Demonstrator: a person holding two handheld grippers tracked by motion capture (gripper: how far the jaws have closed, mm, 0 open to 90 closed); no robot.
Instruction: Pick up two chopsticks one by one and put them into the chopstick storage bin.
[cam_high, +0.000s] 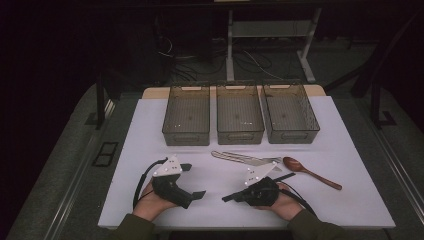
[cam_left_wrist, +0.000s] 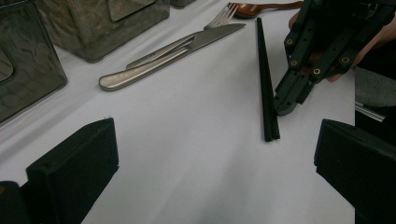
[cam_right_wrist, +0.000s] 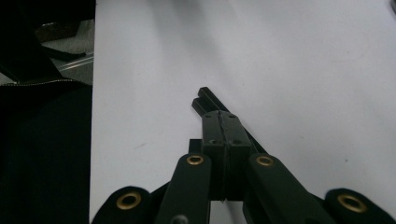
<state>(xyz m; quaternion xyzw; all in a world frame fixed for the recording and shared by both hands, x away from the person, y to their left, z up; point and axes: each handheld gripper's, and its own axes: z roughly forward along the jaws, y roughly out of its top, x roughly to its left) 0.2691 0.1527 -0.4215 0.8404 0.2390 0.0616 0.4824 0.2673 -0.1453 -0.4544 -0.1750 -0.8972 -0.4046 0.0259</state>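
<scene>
A pair of black chopsticks (cam_left_wrist: 266, 70) lies on the white mat (cam_high: 150, 130); one end pokes out past my right gripper's plate as chopsticks (cam_high: 286, 176). My right gripper (cam_right_wrist: 223, 116) is low over them, jaws shut flat against each other with nothing showing in the seam. The chopsticks' ends (cam_right_wrist: 203, 99) stick out from under its tip. From the left gripper view, the right gripper (cam_left_wrist: 286, 105) rests beside the chopsticks' near end. My left gripper (cam_high: 194, 181) sits at the front left, open and empty, aimed at the chopsticks.
A steel knife and fork (cam_high: 245, 159) lie together mid-mat, and a brown wooden spoon (cam_high: 310, 172) lies to their right. Three empty smoky plastic bins (cam_high: 187, 115) (cam_high: 240, 114) (cam_high: 291, 113) line the far edge. The mat's front edge is close under both hands.
</scene>
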